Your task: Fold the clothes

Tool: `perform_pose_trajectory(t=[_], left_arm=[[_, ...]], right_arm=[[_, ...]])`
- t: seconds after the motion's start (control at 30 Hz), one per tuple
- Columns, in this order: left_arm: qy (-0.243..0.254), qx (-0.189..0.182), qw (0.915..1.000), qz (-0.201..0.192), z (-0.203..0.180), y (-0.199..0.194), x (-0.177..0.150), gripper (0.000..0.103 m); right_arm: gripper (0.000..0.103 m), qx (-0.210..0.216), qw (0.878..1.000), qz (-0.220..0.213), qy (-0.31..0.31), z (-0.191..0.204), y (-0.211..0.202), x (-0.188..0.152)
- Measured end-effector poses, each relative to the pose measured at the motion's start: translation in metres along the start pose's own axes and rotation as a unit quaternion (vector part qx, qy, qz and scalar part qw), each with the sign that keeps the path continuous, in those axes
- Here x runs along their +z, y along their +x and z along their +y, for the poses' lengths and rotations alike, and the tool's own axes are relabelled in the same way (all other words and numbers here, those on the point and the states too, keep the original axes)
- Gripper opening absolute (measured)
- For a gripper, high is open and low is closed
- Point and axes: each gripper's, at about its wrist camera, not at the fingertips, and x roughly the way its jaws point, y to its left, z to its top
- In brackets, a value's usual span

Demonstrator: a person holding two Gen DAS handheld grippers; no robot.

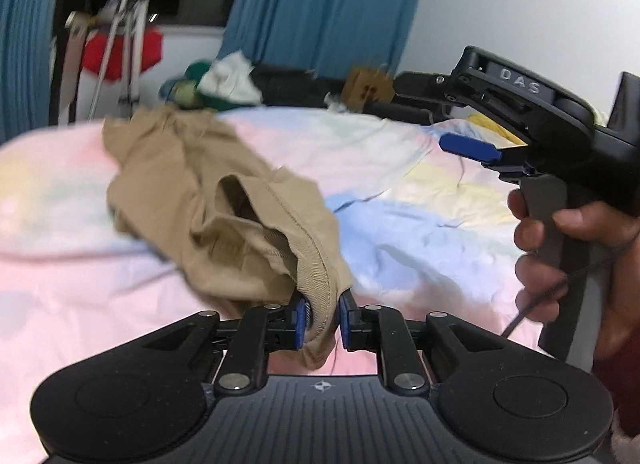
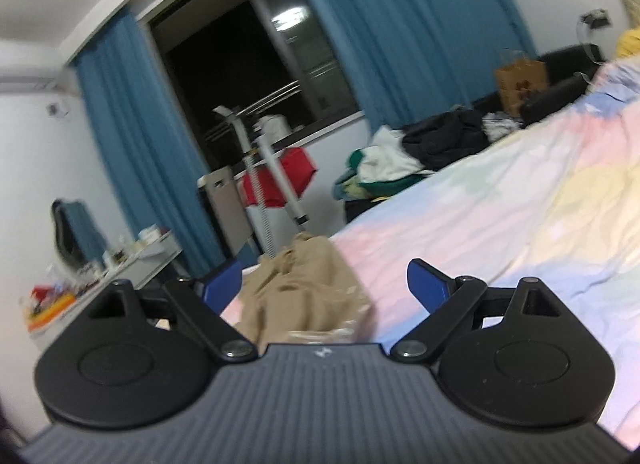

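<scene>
Left wrist view shows the left gripper [image 1: 323, 322] at the bottom centre of the frame, its blue-padded fingers [image 1: 298, 324] drawn narrow and pinching a stitched hem of the tan garment [image 1: 224, 200]. From that pinch the garment runs up and to the left across the middle of the frame, crumpled and partly lifted off the pastel bedsheet [image 1: 400, 168], with an open fold showing near its centre. At the right edge, a hand [image 1: 560, 260] grips the grey handle of the right gripper [image 1: 470, 146], which points left over the sheet and sits apart from the cloth.

Right wrist view has the right gripper [image 2: 326, 284] along the bottom, fingers spread wide with nothing between the pads [image 2: 426, 284]. The tan garment [image 2: 304, 292] lies bunched in the lower centre, just ahead of the open fingers, at the near-left edge of the bedsheet [image 2: 520, 192], which fills the right half of the frame. A heap of clothes [image 2: 420, 156] sits at the bed's far edge, right of centre, below the blue curtains [image 2: 400, 24] in the upper part.
</scene>
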Motion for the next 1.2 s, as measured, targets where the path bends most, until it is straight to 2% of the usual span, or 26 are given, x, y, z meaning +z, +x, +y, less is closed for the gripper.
perform_pose_trajectory(t=[0.07,0.13,0.2,0.33,0.43,0.53,0.57,0.6,0.63,0.67,0.77,0.93,0.97,1.1,1.2], left_arm=[[-0.021,0.009,0.9997,-0.004,0.011,-0.005,0.007,0.030],[-0.040,0.020,0.9989,-0.011,0.024,-0.010,0.013,0.049],[-0.057,0.038,0.9974,-0.025,0.039,-0.015,0.019,0.058],[-0.089,0.073,0.9920,-0.051,0.069,-0.023,0.031,0.062],[-0.106,0.103,0.9867,-0.067,0.087,-0.031,0.040,0.063],[-0.105,0.137,0.9830,-0.063,0.099,-0.027,0.045,0.063],[-0.112,0.138,0.9822,-0.061,0.106,-0.023,0.045,0.063],[-0.118,0.138,0.9816,-0.058,0.112,-0.020,0.046,0.063],[-0.124,0.138,0.9811,-0.056,0.115,-0.019,0.046,0.063],[-0.128,0.137,0.9807,-0.055,0.117,-0.017,0.046,0.063],[-0.132,0.141,0.9793,-0.058,0.117,-0.019,0.044,0.063],[-0.129,0.151,0.9778,-0.067,0.106,-0.025,0.036,0.063],[-0.128,0.153,0.9776,-0.068,0.104,-0.025,0.035,0.063],[-0.124,0.158,0.9773,-0.069,0.097,-0.029,0.034,0.063],[-0.119,0.163,0.9770,-0.069,0.095,-0.030,0.033,0.063]], right_arm=[[0.090,0.011,0.999,0.019,-0.023,0.014,0.006,-0.006],[0.090,0.018,0.998,0.042,-0.046,0.026,0.016,-0.016],[0.083,0.023,0.996,0.067,-0.056,0.034,0.027,-0.026],[0.083,0.039,0.991,0.110,-0.066,0.047,0.049,-0.046],[0.083,0.036,0.985,0.128,-0.112,0.065,0.063,-0.066],[0.069,0.014,0.971,0.147,-0.190,0.084,0.082,-0.087],[0.054,0.001,0.964,0.153,-0.216,0.090,0.088,-0.093],[0.035,-0.015,0.959,0.157,-0.237,0.093,0.092,-0.098],[0.028,-0.027,0.956,0.160,-0.245,0.093,0.095,-0.101],[0.026,-0.033,0.955,0.165,-0.245,0.092,0.097,-0.102],[0.010,-0.041,0.962,0.160,-0.217,0.084,0.091,-0.095],[0.008,-0.088,0.981,0.083,-0.153,0.059,0.065,-0.059],[0.005,-0.099,0.983,0.070,-0.138,0.053,0.059,-0.053],[0.005,-0.158,0.984,0.044,-0.074,0.011,0.043,-0.030],[0.007,-0.129,0.989,0.057,-0.049,-0.001,0.041,-0.032]])
